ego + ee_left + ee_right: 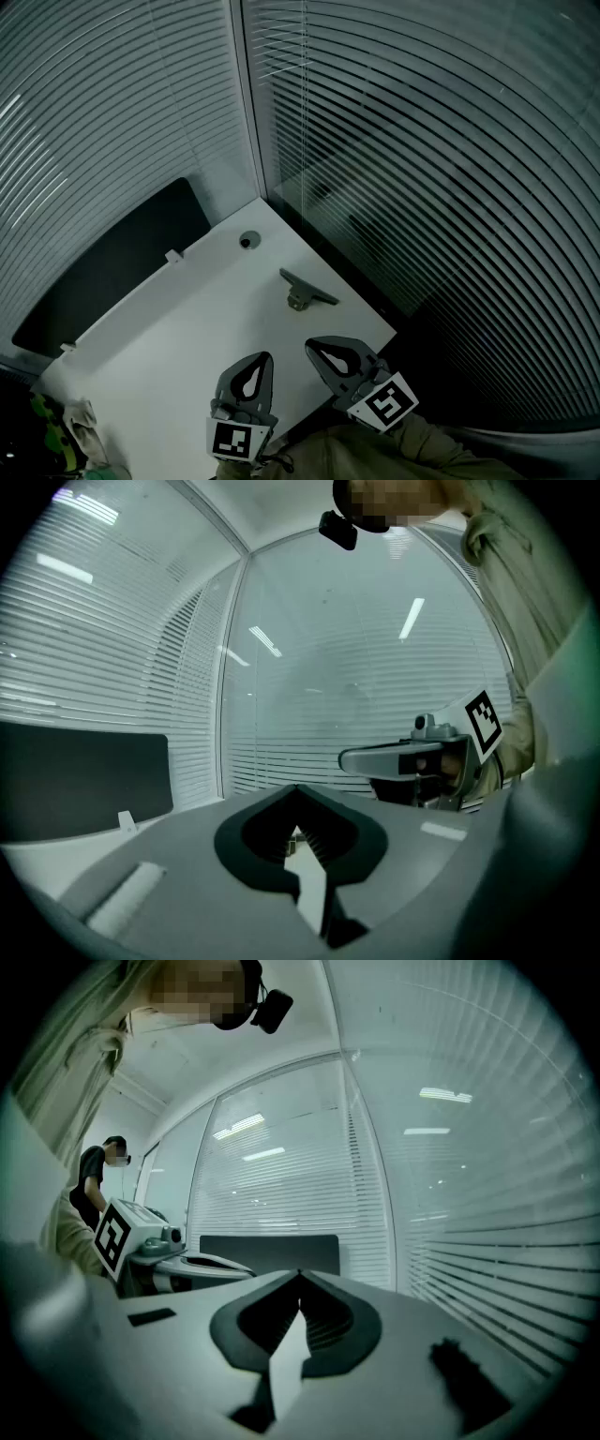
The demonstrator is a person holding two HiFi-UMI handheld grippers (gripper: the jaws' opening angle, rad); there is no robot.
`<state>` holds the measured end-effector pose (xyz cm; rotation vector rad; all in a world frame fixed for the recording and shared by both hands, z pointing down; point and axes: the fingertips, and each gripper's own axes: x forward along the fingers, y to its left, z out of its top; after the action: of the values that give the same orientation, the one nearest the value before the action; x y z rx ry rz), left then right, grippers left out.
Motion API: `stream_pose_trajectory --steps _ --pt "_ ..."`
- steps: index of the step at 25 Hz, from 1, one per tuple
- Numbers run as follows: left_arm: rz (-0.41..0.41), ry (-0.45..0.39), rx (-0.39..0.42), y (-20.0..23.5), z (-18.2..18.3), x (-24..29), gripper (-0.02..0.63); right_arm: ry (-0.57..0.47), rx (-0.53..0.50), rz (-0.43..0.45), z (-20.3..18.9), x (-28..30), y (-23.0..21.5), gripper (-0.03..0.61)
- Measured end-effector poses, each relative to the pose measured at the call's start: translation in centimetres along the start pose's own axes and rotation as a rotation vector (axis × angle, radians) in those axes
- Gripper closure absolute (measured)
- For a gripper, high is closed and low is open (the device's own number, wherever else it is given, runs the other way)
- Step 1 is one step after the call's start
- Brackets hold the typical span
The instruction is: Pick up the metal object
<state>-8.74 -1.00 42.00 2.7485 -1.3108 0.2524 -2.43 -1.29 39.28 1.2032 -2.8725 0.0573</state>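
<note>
The metal object (305, 289), a dark bar on a short grey base, lies on the white table (187, 319) toward its far right side. My right gripper (309, 344) sits just short of it at the near edge, jaws together and empty. My left gripper (267, 356) rests beside it to the left, also shut on nothing. In the left gripper view the left gripper's (298, 787) jaws meet at the tip, and the right gripper's body (412, 757) shows to the right. In the right gripper view the right gripper's (300, 1274) jaws also meet, and they hide the object.
A black panel (112, 272) stands along the table's far left edge. A round cable hole (247, 241) sits near the far corner. Glass walls with blinds (422, 141) close the corner. The table's right edge (361, 295) runs just past the object. A person (94, 1180) stands in the distance.
</note>
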Motion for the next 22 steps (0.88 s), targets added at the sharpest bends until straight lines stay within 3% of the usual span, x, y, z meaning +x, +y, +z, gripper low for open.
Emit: stream_pose_trajectory --steps 11,17,22 --pt "-0.059 0.096 -0.020 1.5 -4.1 7.9 0.603 0.058 0.014 -0.051 -3.0 0.1 -4.6 0.574" --pt "-0.091 0.195 -0.027 1.9 -6.5 12.0 0.559 0.074 0.035 -0.070 -3.7 0.5 -6.3 0.574" --pt "-0.103 0.290 -0.033 2.5 -10.3 15.4 0.493 0.090 0.067 -0.083 -6.7 1.3 -7.9 0.574"
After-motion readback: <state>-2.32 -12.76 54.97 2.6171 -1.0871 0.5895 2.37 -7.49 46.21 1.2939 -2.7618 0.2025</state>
